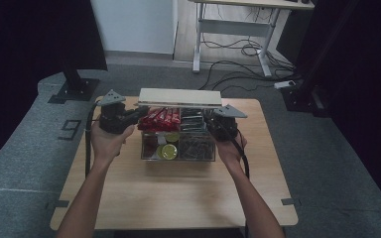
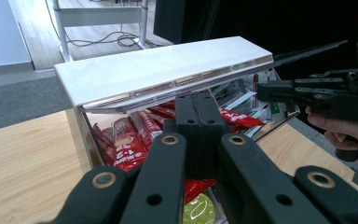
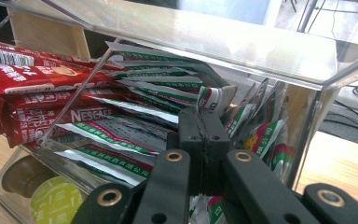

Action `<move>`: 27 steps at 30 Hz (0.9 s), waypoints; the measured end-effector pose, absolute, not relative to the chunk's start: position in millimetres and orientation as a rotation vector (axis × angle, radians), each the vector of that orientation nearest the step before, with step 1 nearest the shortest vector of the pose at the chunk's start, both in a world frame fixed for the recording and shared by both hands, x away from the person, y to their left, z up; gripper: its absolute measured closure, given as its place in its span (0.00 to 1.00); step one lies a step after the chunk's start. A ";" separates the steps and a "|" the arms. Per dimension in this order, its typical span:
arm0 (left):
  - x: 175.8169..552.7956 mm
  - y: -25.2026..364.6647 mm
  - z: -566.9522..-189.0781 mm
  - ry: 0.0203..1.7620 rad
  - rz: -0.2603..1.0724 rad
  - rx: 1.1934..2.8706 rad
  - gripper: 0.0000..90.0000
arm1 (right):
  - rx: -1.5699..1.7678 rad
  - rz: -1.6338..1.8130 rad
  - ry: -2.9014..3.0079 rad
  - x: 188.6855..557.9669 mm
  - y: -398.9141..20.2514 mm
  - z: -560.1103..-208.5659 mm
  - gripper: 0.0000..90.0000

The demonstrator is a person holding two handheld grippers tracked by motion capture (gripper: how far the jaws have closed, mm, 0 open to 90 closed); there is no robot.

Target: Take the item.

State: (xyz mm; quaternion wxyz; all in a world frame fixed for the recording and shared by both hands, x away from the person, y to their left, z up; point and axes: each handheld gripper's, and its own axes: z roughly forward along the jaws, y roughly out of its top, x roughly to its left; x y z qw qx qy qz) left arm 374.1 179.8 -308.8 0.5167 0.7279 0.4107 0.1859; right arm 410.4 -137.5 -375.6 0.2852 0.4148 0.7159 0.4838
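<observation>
A clear plastic organiser box stands mid-table with its pale lid raised. It holds red sachets, green-and-white sachets and round green-topped pods. My left gripper is at the box's left top corner. Its jaws are shut, with the tips right under the front edge of the lid. My right gripper reaches in from the right, over the compartment of green-and-white sachets. It is shut on one such sachet, whose crumpled end sticks up from the tips.
The wooden table has bare room in front of the box and on both sides. A black stand base sits on the floor at the back left. Behind the table are a desk frame and loose cables.
</observation>
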 end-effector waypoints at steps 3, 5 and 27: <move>373.9 179.6 -308.7 0.987 0.449 1.749 1.00 | 1.111 1.304 1.912 408.8 -139.3 -374.6 1.00; 373.9 179.7 -308.7 0.987 0.449 1.749 1.00 | 1.107 1.321 1.902 406.0 -142.0 -372.9 1.00; 374.2 178.7 -308.6 0.987 0.447 1.744 1.00 | 1.015 1.460 1.869 368.6 -163.3 -358.4 1.00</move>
